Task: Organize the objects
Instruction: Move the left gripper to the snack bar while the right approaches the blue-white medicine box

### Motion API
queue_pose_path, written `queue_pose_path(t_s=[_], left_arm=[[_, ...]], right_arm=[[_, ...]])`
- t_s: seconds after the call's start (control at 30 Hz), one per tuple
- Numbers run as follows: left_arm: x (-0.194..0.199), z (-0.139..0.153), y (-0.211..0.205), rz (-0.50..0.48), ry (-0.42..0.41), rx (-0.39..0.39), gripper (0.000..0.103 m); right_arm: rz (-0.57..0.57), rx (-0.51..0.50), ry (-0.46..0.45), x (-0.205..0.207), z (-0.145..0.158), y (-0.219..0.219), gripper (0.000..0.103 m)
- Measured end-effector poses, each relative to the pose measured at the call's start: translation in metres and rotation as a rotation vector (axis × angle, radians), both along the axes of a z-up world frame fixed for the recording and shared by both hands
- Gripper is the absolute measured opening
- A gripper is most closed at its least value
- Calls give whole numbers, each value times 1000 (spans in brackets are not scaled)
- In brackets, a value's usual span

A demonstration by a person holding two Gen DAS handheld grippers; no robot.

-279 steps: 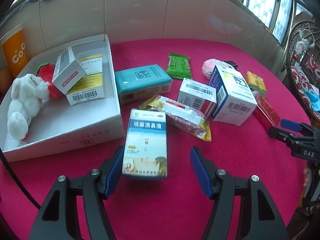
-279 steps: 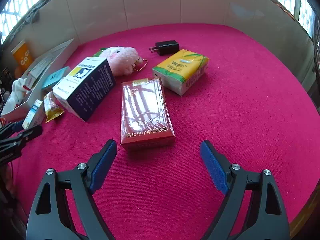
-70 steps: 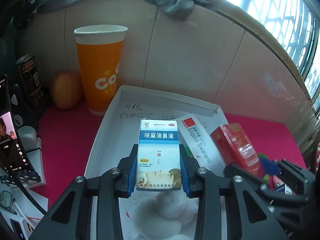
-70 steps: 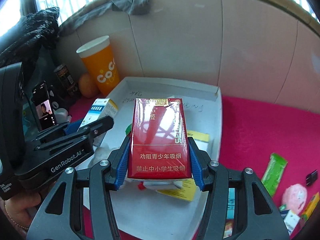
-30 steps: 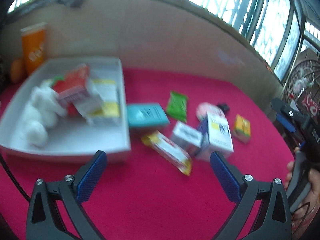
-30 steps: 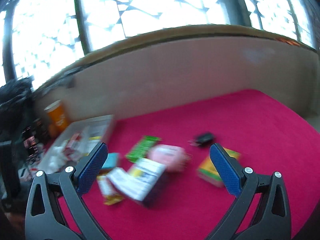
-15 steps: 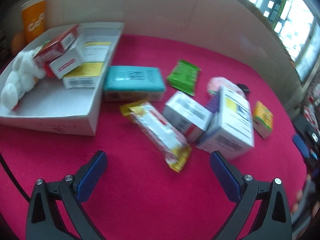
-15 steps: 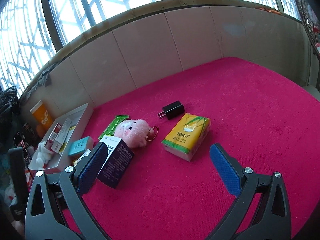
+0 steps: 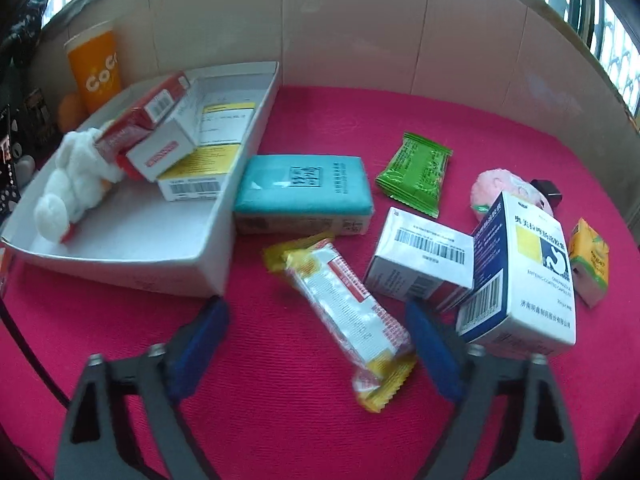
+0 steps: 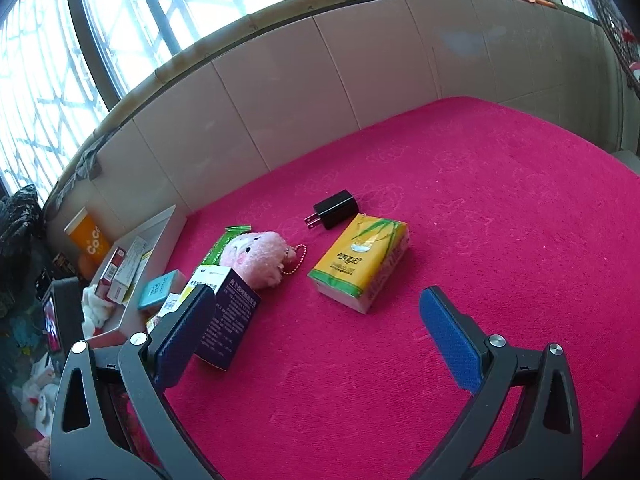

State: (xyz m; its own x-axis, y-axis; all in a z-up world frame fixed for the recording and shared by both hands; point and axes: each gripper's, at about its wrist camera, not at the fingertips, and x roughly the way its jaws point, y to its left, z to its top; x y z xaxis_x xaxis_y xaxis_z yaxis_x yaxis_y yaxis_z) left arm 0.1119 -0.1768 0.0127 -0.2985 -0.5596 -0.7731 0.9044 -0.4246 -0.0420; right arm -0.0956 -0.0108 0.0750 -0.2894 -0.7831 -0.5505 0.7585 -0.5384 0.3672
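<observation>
My left gripper (image 9: 316, 344) is open and empty, low over the red cloth, its jaws on either side of a yellow and white snack wrapper (image 9: 344, 312). Beyond it lie a teal tissue pack (image 9: 304, 188), a green sachet (image 9: 418, 172), a small white box (image 9: 420, 268) and a blue and white medicine box (image 9: 524, 276). The white tray (image 9: 208, 256) at left holds a red pack (image 9: 144, 120), boxes and a white plush (image 9: 72, 188). My right gripper (image 10: 316, 336) is open and empty, above a yellow tissue pack (image 10: 360, 264), a pink plush (image 10: 256, 256) and a black charger (image 10: 334, 210).
An orange paper cup (image 9: 96, 68) stands behind the tray against the beige wall panels. A yellow tissue pack (image 9: 588, 264) and a pink plush (image 9: 496, 192) lie at the right in the left wrist view. A phone (image 10: 52, 320) stands off the table's left edge.
Both grippers have let go of their boxes in the tray and pulled back open. The left gripper has come down close around the snack wrapper; the right has moved slightly nearer the yellow tissue pack.
</observation>
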Motion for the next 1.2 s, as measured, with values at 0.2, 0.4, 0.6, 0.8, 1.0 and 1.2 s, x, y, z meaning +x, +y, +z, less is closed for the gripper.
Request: queue_pose_path(t_s=[0.2,0.4,0.6,0.8,1.0,1.2], left_arm=[[9,1,-1,-44,-13,-19,49],[17,0,-3,-99,-5,-19,38],[22,0,-5,-144,45,3,37],[24,1,-5,-161,73,13,38],[15,2,6,-250,61,1,36],[18,2,6,-274,85,21,23]], right_arm=[[-11,-6,-10,-3,0,3,103],[80,28,6,10,4,-14,103],[226,84,75,54,12,-56,103],[206,277,181,95,-6,-111,103],[155,365,229,101,-29,-134,103],[153,357,156,81,-41,-114,54]])
